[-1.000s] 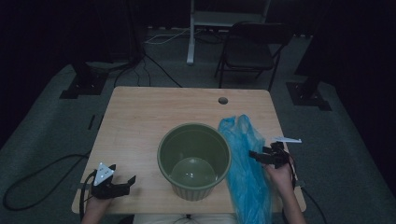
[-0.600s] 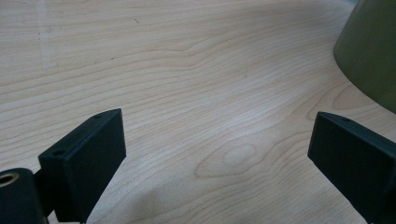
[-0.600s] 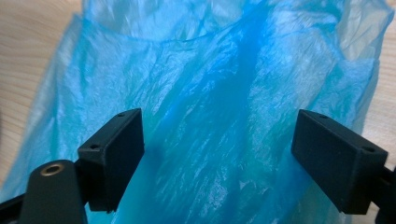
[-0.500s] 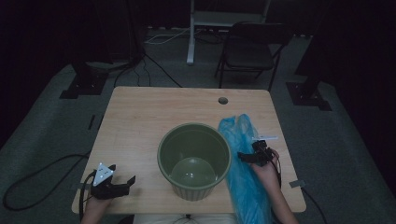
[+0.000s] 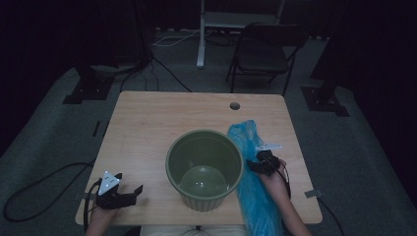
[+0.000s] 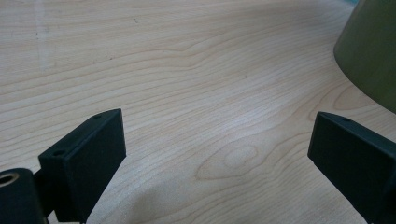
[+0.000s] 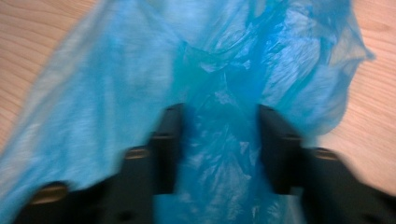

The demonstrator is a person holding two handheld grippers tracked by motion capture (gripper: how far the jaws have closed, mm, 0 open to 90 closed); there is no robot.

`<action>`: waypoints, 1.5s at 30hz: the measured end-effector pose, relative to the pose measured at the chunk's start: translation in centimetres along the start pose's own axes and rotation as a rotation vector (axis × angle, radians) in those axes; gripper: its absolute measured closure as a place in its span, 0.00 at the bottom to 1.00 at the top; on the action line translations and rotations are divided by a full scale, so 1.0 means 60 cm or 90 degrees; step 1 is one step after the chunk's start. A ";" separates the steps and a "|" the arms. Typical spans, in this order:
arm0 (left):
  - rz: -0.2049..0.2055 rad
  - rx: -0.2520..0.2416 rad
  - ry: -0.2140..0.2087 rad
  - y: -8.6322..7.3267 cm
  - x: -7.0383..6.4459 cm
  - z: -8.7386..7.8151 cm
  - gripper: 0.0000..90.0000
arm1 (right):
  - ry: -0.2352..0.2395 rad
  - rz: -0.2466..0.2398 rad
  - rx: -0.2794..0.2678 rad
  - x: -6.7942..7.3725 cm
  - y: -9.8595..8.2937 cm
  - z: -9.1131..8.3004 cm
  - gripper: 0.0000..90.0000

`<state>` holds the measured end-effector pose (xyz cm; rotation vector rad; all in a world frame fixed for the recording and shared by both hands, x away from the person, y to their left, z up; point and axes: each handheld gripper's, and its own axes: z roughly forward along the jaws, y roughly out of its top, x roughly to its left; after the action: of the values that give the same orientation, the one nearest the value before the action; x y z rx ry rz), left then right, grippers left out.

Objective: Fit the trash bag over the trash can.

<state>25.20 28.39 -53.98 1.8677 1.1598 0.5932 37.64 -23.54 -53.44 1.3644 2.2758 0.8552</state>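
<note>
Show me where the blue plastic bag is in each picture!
High view: the blue plastic bag lies right of the green bucket, under the right gripper.
Left gripper view: the bag isn't here; the bucket's wall is at the right edge.
Right gripper view: the bag spreads across the middle, between the open jaws.
Shared landmark: the wooden table.

Thin blue plastic bag (image 5: pixel 251 162), crinkled and half see-through. Green plastic bucket (image 5: pixel 204 167), smooth, slightly glossy inside. Pale wood-grain table (image 5: pixel 162 118), smooth, matt. Matt black plastic jaws, lower frame, left gripper view.
</note>
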 end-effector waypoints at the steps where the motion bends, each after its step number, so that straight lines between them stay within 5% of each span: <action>1: 0.000 0.000 -0.001 0.000 0.000 0.000 0.05 | 0.002 -0.001 -0.005 0.002 0.002 0.002 0.82; 3: -0.001 0.001 -0.001 0.000 -0.001 0.001 0.05 | 0.012 -0.003 -0.017 0.003 0.003 0.006 0.97; 7: -0.002 0.000 -0.002 0.000 -0.002 0.001 0.05 | 0.033 0.026 -0.026 -0.001 0.007 0.013 1.00; 10: -0.004 -0.001 0.001 0.000 -0.001 -0.001 0.05 | 0.089 0.075 -0.035 -0.012 0.012 0.006 1.00; 12: -0.008 -0.001 0.002 -0.001 0.001 -0.002 0.05 | 0.117 0.083 -0.067 -0.017 0.015 -0.011 1.00; 17: -0.011 -0.006 0.002 -0.001 0.002 -0.002 0.05 | 0.123 0.105 -0.135 -0.033 0.023 -0.064 1.00; 22: -0.014 -0.005 0.002 -0.001 0.003 -0.002 0.05 | 0.160 0.133 -0.205 -0.048 0.034 -0.120 1.00; 34: -0.013 -0.002 0.001 -0.001 0.003 -0.001 0.05 | 0.180 0.114 -0.387 -0.064 0.075 -0.276 1.00; 45: -0.014 0.000 0.001 -0.001 0.003 0.000 0.05 | 0.173 0.034 -0.506 -0.038 0.161 -0.414 1.00</action>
<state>25.23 28.54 -54.03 1.8521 1.1800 0.5827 30.89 -29.96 -28.35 0.9704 1.7243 1.7961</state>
